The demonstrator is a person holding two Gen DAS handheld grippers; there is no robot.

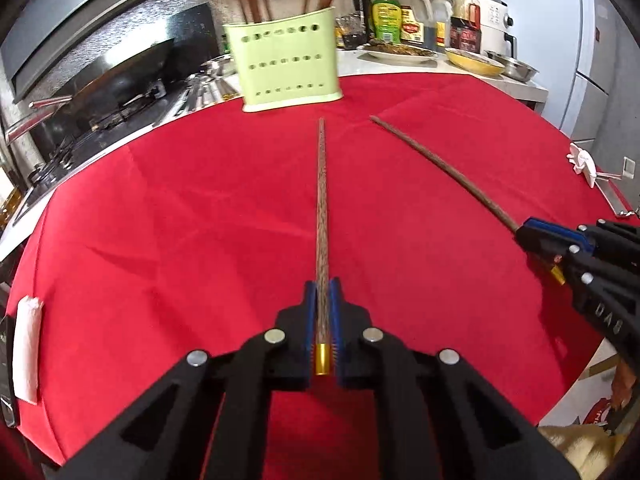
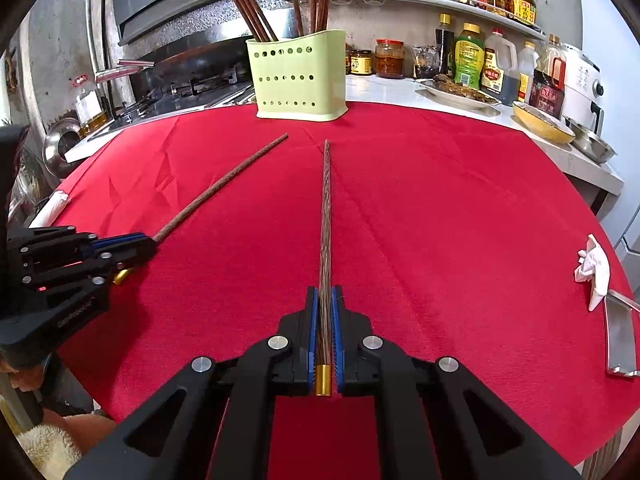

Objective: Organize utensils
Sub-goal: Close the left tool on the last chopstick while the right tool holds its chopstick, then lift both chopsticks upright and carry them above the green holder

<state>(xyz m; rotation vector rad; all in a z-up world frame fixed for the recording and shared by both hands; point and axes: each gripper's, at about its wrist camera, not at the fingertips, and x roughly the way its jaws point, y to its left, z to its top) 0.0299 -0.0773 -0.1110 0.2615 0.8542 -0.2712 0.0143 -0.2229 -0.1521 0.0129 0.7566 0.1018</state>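
Left gripper (image 1: 323, 300): jaws pinching chopstick (image 1: 321, 200), tip ahead toward green holder (image 1: 286, 60) | right gripper (image 2: 325, 304): jaws pinching second chopstick (image 2: 326, 220) likewise

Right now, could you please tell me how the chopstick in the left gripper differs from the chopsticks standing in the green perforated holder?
The dark wooden chopstick in the left gripper lies roughly level, thin tip toward the pale green perforated holder; the brown chopsticks standing in the holder stand nearly upright, gold caps up. The held one is clamped near its gold cap by the left gripper, above the red cloth; the others rest loose inside the holder. All share brown wood and gold caps.
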